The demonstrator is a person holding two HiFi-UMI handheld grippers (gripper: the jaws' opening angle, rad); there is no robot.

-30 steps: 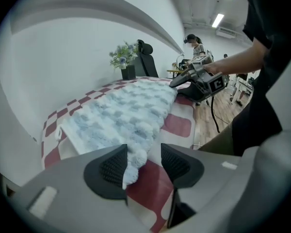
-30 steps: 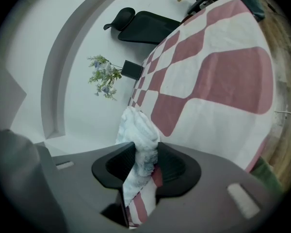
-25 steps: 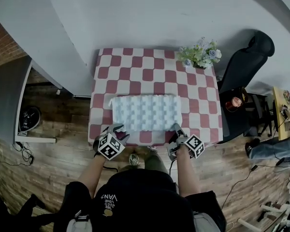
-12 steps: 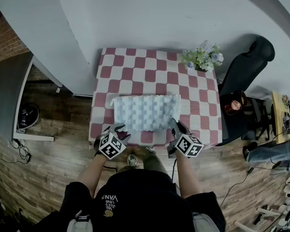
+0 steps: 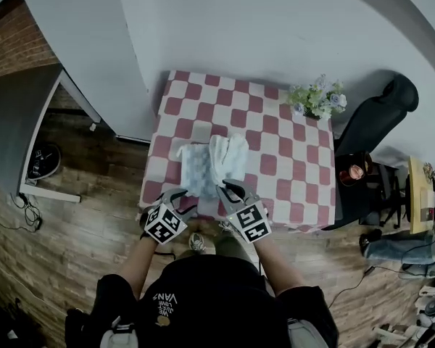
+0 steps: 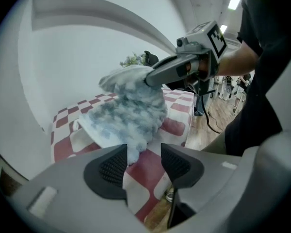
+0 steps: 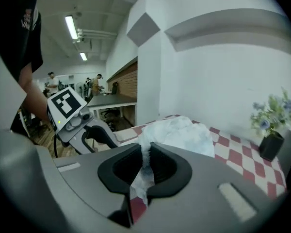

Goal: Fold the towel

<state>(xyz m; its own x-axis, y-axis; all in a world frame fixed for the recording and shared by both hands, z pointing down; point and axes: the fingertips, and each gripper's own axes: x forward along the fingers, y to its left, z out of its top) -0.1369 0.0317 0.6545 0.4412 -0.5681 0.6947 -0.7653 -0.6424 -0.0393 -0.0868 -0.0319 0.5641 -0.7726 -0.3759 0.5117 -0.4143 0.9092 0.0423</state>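
Observation:
A pale blue-white waffle towel (image 5: pixel 210 164) lies on the red-and-white checked table (image 5: pixel 275 158), its right part lifted and bunched over toward the left. My right gripper (image 5: pixel 228 189) is shut on an edge of the towel; in the right gripper view the fabric (image 7: pixel 179 132) runs pinched between the pads of that gripper (image 7: pixel 146 166). My left gripper (image 5: pixel 180 196) sits at the towel's near-left corner with its jaws apart. In the left gripper view the corner of the towel (image 6: pixel 131 106) hangs against the left pad of my left gripper (image 6: pixel 144 161), and the right gripper (image 6: pixel 150 79) holds the raised fold above.
A pot of flowers (image 5: pixel 317 100) stands at the table's far right corner. A black chair (image 5: pixel 377 118) and a small side table (image 5: pixel 351 172) are to the right. A white wall lies beyond the table, a grey desk (image 5: pixel 14 136) to the left, wooden floor around.
The right gripper has swung left and up, rolling over, and has carried the towel's right edge with it. The flat towel is now bunched toward its left half. The left gripper has barely shifted.

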